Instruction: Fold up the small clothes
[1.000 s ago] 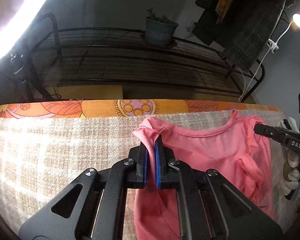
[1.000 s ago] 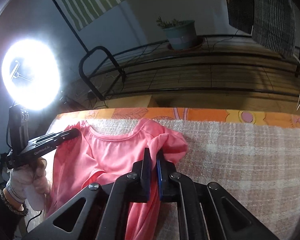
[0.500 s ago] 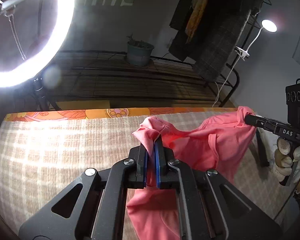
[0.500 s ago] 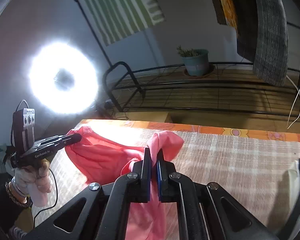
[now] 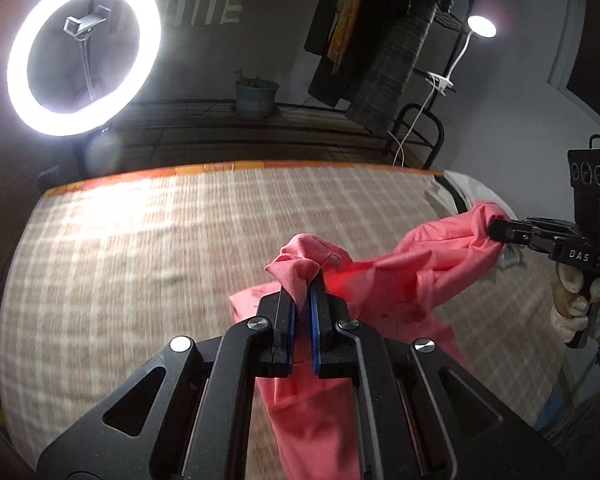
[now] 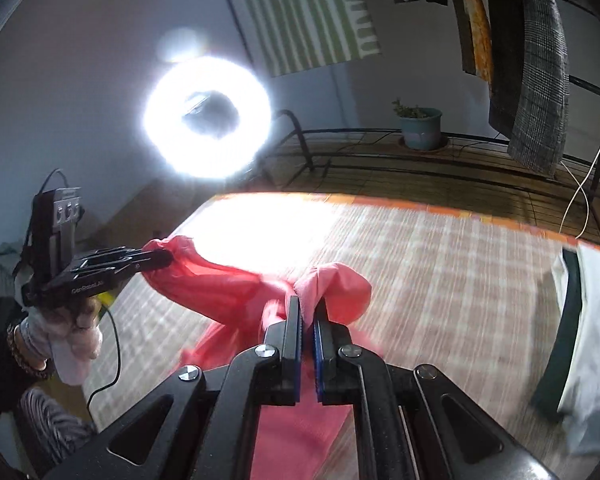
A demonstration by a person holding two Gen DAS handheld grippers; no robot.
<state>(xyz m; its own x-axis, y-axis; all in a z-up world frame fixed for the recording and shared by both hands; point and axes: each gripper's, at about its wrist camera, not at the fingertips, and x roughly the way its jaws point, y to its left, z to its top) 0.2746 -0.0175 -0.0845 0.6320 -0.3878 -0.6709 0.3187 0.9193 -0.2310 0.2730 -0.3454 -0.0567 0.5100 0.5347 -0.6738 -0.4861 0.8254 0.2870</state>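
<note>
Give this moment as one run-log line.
left gripper: shut on pink shirt | right gripper: shut on pink shirt | shirt lifted

I see each wrist camera looking down past its own gripper, close above the checked surface (image 5: pixel 140 260), both sharing the ring light (image 6: pixel 208 116).

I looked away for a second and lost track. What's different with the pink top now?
Both grippers lifted the pink top off the checked cloth; it now hangs stretched between the left gripper and the right gripper. Both were already shut on the same shoulder corners.
</note>
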